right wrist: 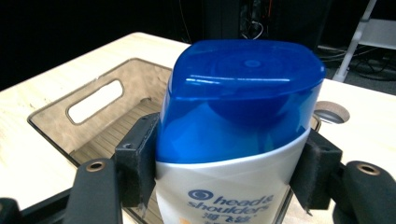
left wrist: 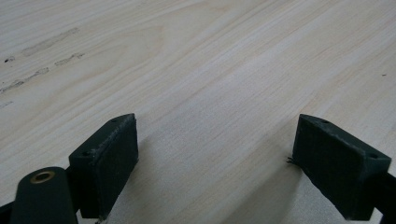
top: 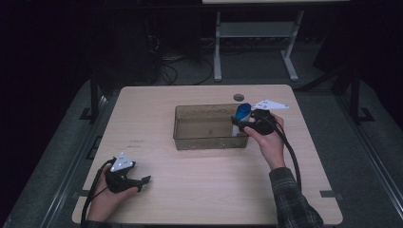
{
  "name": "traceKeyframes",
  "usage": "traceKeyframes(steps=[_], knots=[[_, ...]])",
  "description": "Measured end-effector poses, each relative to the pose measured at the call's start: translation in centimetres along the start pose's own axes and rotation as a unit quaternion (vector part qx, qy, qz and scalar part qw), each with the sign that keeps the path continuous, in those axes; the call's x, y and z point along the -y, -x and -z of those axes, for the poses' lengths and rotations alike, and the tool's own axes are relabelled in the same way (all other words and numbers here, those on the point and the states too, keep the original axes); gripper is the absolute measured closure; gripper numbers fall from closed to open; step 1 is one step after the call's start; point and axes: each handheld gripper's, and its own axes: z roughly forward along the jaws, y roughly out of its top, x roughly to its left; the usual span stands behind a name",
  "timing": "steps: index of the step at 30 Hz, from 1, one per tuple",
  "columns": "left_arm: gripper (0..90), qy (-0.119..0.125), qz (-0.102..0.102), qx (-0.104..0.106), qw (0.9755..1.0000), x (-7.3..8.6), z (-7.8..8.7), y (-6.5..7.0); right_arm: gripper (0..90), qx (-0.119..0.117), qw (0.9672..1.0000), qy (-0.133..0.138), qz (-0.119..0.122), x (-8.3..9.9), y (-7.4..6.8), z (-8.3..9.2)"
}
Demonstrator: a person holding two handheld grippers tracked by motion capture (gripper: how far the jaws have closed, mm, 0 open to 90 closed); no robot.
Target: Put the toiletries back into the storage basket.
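Blue-capped shampoo bottle sits clamped upright in the right tool, just over the near right corner of the clear bin. Judging by that, the pick-up is done; lowering and release remain. Left tool rests wide open, empty, on the table.

Bare pale wooden tabletop lies open ahead of your left claw. By your right claw, the smoky translucent rectangular plastic bin's walls block level passage; its top stands open.
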Motion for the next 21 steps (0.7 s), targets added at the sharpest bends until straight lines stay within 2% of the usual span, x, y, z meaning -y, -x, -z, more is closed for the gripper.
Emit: traceKeyframes(steps=[9,21], knots=[[13.2,0.001,0.0,0.001,1.0,0.0,-0.01,0.02,34.3,0.002,0.9998,-0.019,0.006,0.2,-0.2,-0.25],[13.2,0.0,-0.001,0.002,1.0,0.0,-0.01,0.05,34.2,0.002,0.9996,-0.027,0.012,0.16,-0.28,-0.17]])
